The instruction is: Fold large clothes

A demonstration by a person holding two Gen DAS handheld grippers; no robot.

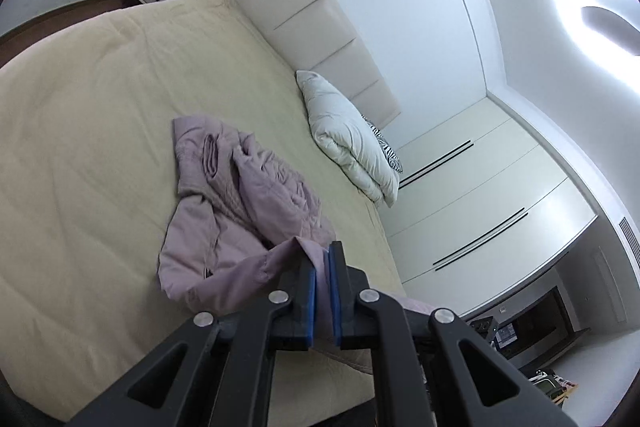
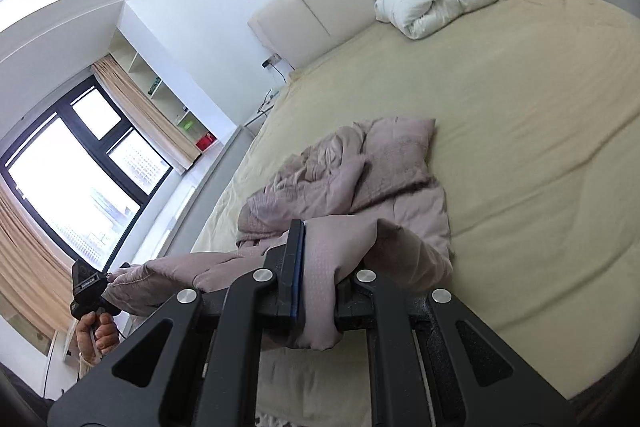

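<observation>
On the beige bed, in the left wrist view, a mauve padded jacket lies crumpled, well short of the white duvet by the headboard. The left gripper is clamped on a jacket edge. In the right wrist view, the right gripper pinches a thick fold of the hem, lifted off the bed. The jacket looks soft, bulky and light; hem corners seem the best holds. Wardrobes flank the bed.

Both wrist cams low over the bed edge, looking across toward the headboard; left tilted rightward, right leftward, sharing the jacket.
</observation>
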